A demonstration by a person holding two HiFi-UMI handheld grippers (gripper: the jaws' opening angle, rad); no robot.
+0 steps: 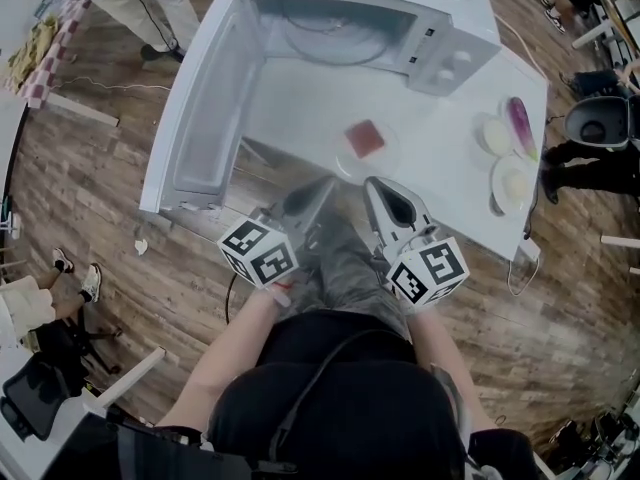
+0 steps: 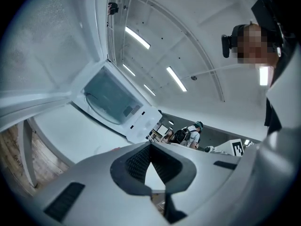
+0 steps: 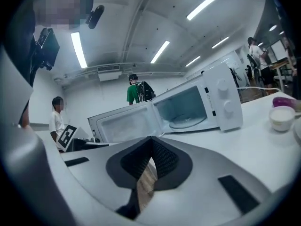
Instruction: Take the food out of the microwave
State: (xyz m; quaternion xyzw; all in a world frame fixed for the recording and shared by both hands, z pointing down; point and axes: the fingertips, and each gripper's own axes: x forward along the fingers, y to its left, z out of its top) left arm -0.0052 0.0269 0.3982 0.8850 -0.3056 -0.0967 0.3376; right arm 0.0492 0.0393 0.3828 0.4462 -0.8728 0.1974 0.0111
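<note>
The white microwave (image 1: 400,8) stands at the back of the white table (image 1: 300,98), its door (image 1: 205,98) swung wide open to the left. Its cavity shows only the glass turntable. A clear plate with a reddish slab of food (image 1: 366,140) rests on the table in front of the oven. My left gripper (image 1: 325,182) and right gripper (image 1: 373,182) hover side by side just on my side of that plate, apart from it. Both are shut with nothing between their pads. The left gripper (image 2: 150,145) and right gripper (image 3: 151,139) each look toward the open microwave (image 3: 197,105).
On the table's right end sit a white bowl (image 1: 497,135), a purple item (image 1: 521,120) and a white plate (image 1: 513,181). The open door overhangs the table's left edge. People stand around the room, one behind the microwave (image 3: 137,92). A chair (image 1: 598,120) stands at the right.
</note>
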